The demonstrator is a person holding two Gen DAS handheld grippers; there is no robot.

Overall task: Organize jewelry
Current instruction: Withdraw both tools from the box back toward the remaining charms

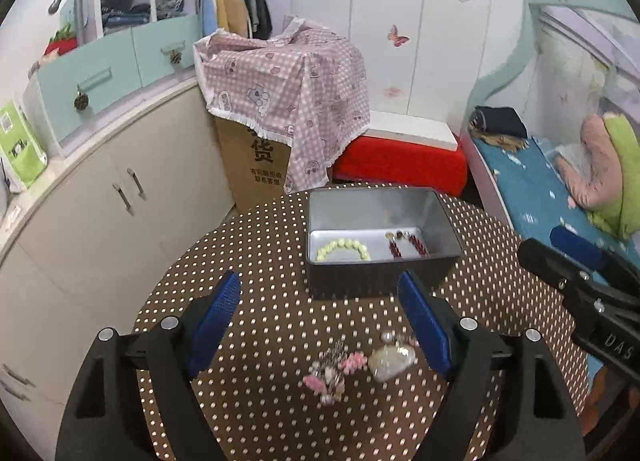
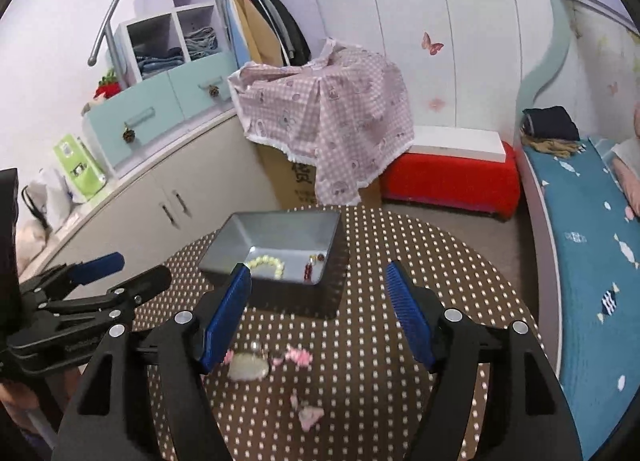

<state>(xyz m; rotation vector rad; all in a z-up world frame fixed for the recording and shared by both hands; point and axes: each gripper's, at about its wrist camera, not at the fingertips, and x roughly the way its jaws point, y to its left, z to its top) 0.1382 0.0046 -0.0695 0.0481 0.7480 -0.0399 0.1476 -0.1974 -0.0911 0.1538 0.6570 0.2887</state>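
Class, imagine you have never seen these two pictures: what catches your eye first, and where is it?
The open grey tin at the far side of the dotted table, holding a pale bead bracelet and a red one. Nearer, pink-and-pearl jewelry lies loose between the open left gripper fingers.

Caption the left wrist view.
Open left tool above pink jewelry on dotted table; two bracelets in tin.

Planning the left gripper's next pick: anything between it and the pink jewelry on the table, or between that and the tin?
Nothing visible. The left gripper is open above the pink jewelry; a pale shell-like piece lies beside it. Only bare dotted tablecloth separates it from the open tin.
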